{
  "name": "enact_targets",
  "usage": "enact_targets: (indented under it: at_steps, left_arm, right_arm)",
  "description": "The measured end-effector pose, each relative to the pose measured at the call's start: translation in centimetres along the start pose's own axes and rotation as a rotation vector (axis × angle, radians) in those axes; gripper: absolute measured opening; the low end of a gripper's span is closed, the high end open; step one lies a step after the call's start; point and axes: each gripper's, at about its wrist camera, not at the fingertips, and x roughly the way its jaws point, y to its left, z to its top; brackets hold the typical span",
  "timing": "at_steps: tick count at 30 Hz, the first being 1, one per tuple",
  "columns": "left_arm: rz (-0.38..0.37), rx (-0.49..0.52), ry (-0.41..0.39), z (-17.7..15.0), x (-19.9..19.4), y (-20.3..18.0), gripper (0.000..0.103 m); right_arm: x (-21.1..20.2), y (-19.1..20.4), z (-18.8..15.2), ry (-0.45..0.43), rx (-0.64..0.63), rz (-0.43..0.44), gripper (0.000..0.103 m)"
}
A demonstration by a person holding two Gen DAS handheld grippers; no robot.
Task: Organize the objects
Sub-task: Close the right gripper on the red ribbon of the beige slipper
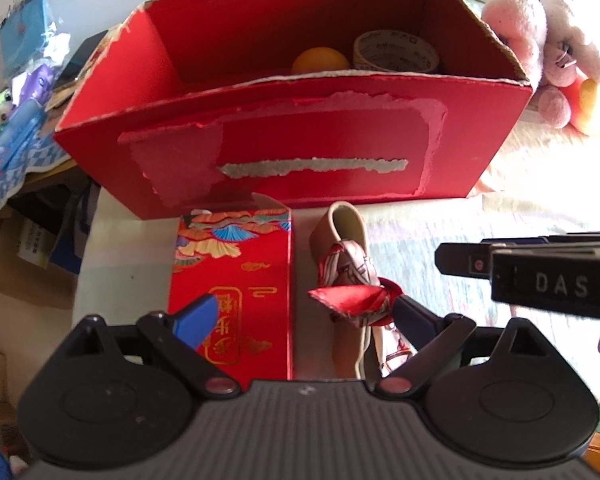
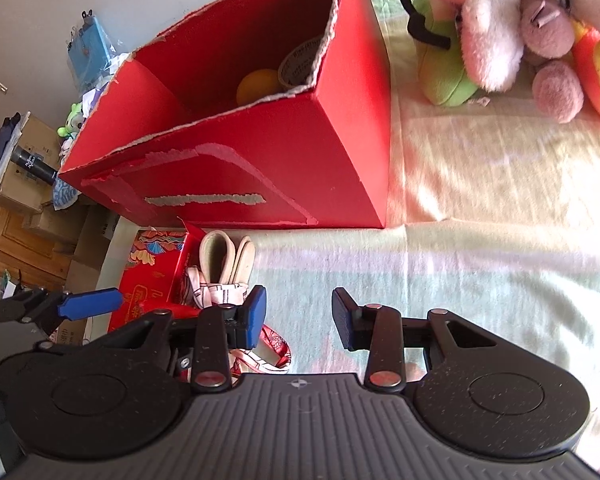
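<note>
The left gripper (image 1: 304, 312) spreads its fingers wide over a red gift packet (image 1: 236, 276) and a beige strap tied with a red scarf (image 1: 352, 296), whose fabric seems to touch the right-hand finger. The right gripper (image 2: 299, 316), fingers parted, holds nothing. Behind stands the red cardboard box (image 1: 300, 144) on the bed (image 2: 480, 240).

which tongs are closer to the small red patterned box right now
Left. The left tongs are open with one blue finger over the small red patterned box. The right tongs, also open, sit off to its right over bare bedding, past the scarf-tied strap.
</note>
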Motion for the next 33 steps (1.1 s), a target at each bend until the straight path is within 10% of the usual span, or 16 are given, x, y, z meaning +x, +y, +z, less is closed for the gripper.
enact_targets:
  at_steps: [13,29,33]
  left_arm:
    - [-0.244,-0.005,-0.049,-1.9,-0.7,1.3,0.075]
    - [-0.310,0.048,-0.019,-2.0,0.9,-0.4,0.055]
    - [-0.338,0.041,-0.017,-2.1,1.3,-0.4,0.053]
  right_arm:
    - [2.1,0.5,0.8,0.067,0.046,0.174,0.043]
    - [4.7,2.1,0.4,0.166,-0.003,0.184,0.051]
    - [4.8,1.7,0.3,0.185,0.019,0.218,0.036]
